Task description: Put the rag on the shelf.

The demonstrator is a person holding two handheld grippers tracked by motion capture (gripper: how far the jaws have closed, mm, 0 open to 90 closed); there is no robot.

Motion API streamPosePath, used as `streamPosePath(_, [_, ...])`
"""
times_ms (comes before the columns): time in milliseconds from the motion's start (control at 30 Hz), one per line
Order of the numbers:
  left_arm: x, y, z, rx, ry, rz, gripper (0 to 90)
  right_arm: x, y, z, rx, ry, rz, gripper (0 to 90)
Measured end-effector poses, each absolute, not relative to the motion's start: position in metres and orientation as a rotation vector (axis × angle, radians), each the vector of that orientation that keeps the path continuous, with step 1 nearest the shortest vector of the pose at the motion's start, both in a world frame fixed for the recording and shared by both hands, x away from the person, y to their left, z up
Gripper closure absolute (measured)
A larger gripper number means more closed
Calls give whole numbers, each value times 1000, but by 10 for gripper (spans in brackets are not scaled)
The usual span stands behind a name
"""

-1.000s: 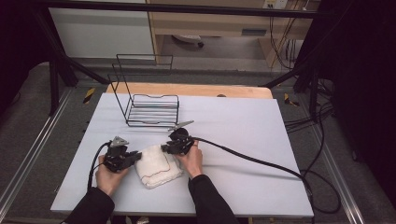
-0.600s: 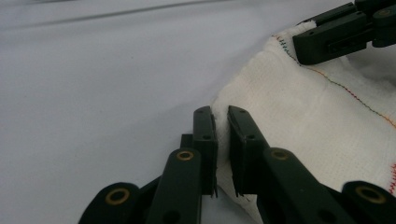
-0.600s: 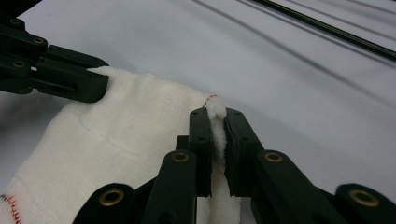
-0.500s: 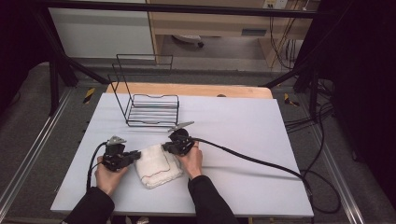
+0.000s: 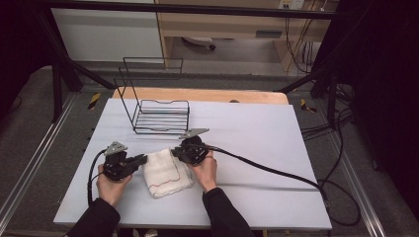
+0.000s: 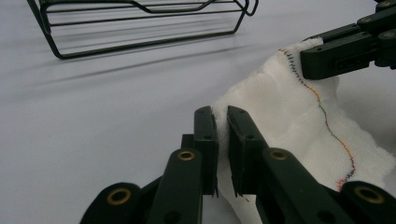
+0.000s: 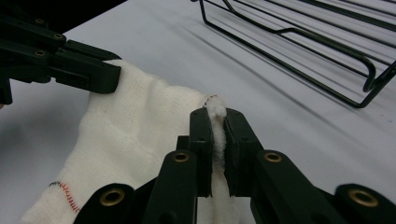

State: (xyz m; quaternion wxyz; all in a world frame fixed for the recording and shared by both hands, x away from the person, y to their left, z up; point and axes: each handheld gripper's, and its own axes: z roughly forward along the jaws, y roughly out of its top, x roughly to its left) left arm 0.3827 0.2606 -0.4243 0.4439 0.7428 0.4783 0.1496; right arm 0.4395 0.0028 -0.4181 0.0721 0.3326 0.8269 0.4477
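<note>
white table [image 5: 276, 148] | wire rack [image 5: 160, 116] at back | grey floor [image 5: 49, 143]

A white table [image 5: 257, 133] fills the middle of the scene. On its far left part stands an empty black wire rack [image 5: 160, 116], upright, with a low barred base and a taller open frame rising behind it. A bare wooden strip [image 5: 197, 94] runs along the table's far edge, just behind the rack. Off the table's far corners, yellow-and-black striped markers [image 5: 94, 100] lie on the grey floor. Dark loose cables [image 5: 326, 129] run over the floor beside the table's right edge. Metal rails [image 5: 29, 163] run along its left side. Beyond the table's far edge stand a pale wooden cabinet [image 5: 222, 22] and a white panel [image 5: 106, 34].
</note>
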Motion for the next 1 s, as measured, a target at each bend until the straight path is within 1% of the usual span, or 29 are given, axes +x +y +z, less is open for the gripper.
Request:
streamPosePath(533, [372, 262, -406, 1786, 1122, 430, 822, 422, -4, -396, 933, 2392, 1423, 828])
streamPosePath(1000, [361, 261, -390, 1705, 1072, 497, 821, 408, -12, -378, 874, 2289, 1497, 829])
